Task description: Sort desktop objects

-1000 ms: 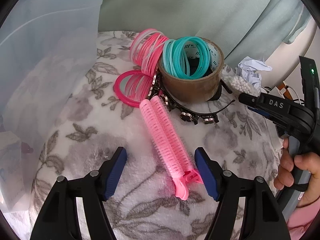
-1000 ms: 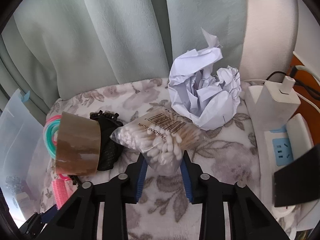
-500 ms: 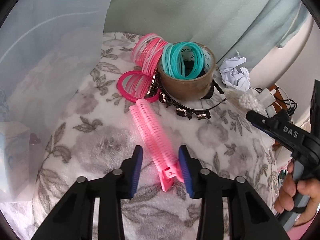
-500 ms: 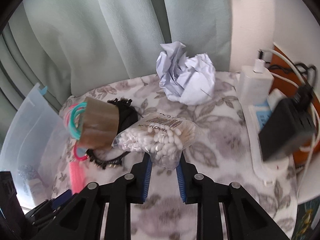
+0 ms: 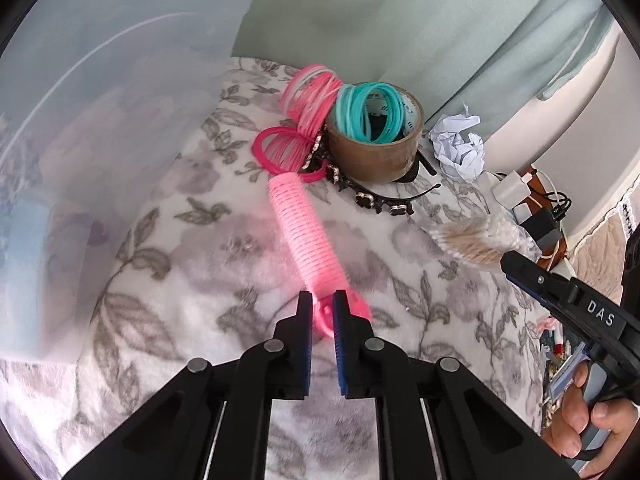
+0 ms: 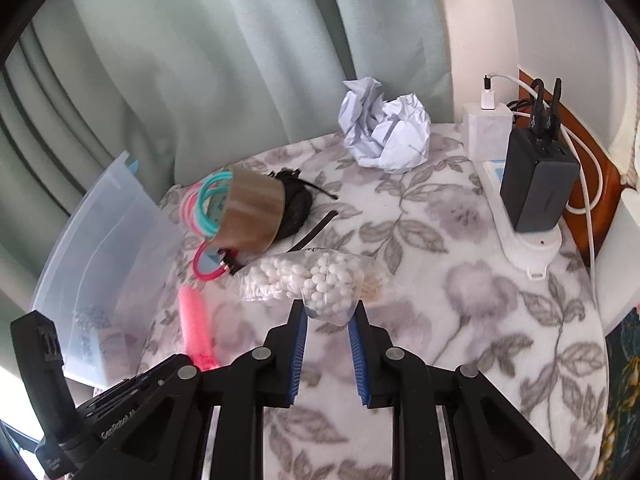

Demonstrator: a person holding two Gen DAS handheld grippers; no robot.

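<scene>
A pink hair roller clip [image 5: 304,232] stretches from the pile toward me, its handle end between the pads of my left gripper [image 5: 322,308]. The jaws are closing and press on that handle. The same roller [image 6: 194,320] shows at the lower left of the right wrist view. My right gripper [image 6: 328,316] is shut on a clear bag of cotton swabs [image 6: 312,280], held a little above the floral cloth. That bag [image 5: 480,240] also appears at the right of the left wrist view, with a hand [image 5: 592,416] on the gripper's handle.
A brown tape roll [image 5: 376,152] holds teal bands [image 5: 368,112], beside pink bands [image 5: 308,96] and a black headband [image 5: 380,202]. Crumpled paper [image 6: 384,132] lies at the back. A clear plastic bin [image 6: 100,248] stands left. A power strip [image 6: 528,248] with a black charger [image 6: 540,184] lines the right edge.
My left gripper's jaws came together from wide apart onto the roller's handle end and drew back. The right gripper pulled back from the crumpled paper with the swab bag.
</scene>
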